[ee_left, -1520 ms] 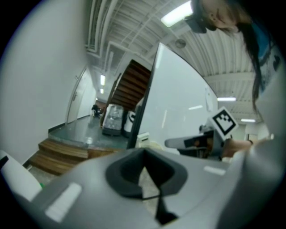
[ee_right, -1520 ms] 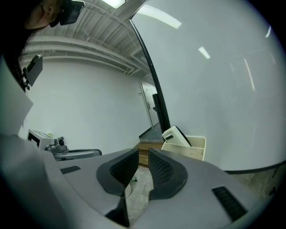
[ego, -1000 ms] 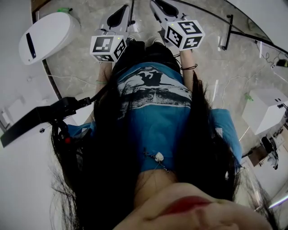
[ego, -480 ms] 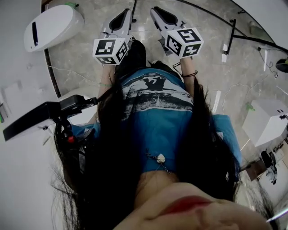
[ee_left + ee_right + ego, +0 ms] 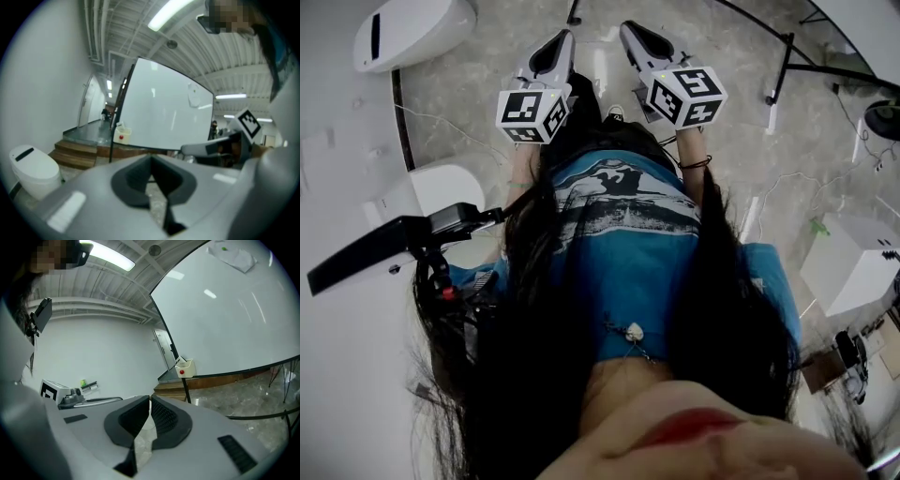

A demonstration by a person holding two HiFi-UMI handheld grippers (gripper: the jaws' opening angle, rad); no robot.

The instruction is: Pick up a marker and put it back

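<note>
Marker cannot be made out. Your left tool (image 5: 150,159) is pressed together; right tool (image 5: 150,398) has just been closing to touching, empty.

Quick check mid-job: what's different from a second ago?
The floor has slid past beneath the person: the white oval unit has drifted up to the top edge. The right gripper has just been closing its fingers, nothing between them. Both grippers remain held out ahead, left gripper empty.
</note>
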